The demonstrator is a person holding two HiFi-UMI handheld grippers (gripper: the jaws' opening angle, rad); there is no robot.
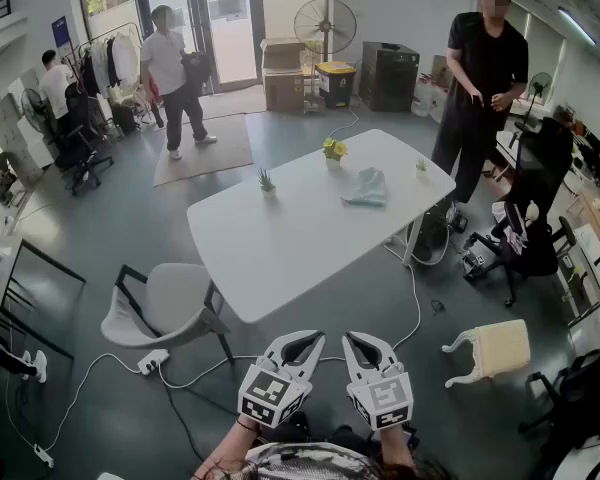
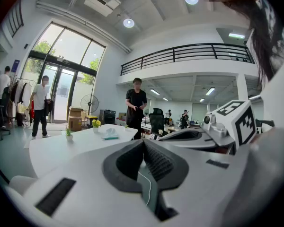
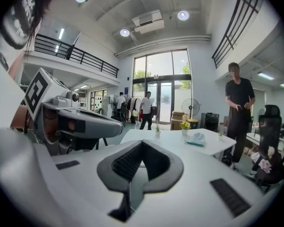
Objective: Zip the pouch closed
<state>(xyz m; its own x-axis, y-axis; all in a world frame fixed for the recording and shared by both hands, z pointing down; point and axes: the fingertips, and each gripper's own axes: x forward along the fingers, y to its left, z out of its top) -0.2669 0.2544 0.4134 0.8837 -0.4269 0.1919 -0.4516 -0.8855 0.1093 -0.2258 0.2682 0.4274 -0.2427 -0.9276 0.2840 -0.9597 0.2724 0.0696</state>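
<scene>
Standing well apart from the white table [image 1: 280, 248], the person holds the left gripper [image 1: 296, 342] and the right gripper [image 1: 368, 342] side by side near the body, aimed slightly downward toward the tabletop. Both are clenched on nothing, pads meeting with only floor and table visible beyond them. The pouch [image 1: 366, 186], pale blue, lies on the far right part of the table, untouched, so the work looks not yet begun: the step in hand is the approach. The next move calls for walking up, loosening both sets of jaws, pinning the fabric with one and finding the zip pull with the other; the pull is too small to make out from here. A grey chair [image 1: 170, 303] stands at the near left edge, cables [image 1: 416, 303] trail across the floor, and a tipped stool [image 1: 490, 350] lies on the right. Two small potted plants [image 1: 333, 150] sit near the pouch, and a person in black [image 1: 485, 78] stands by the far corner
</scene>
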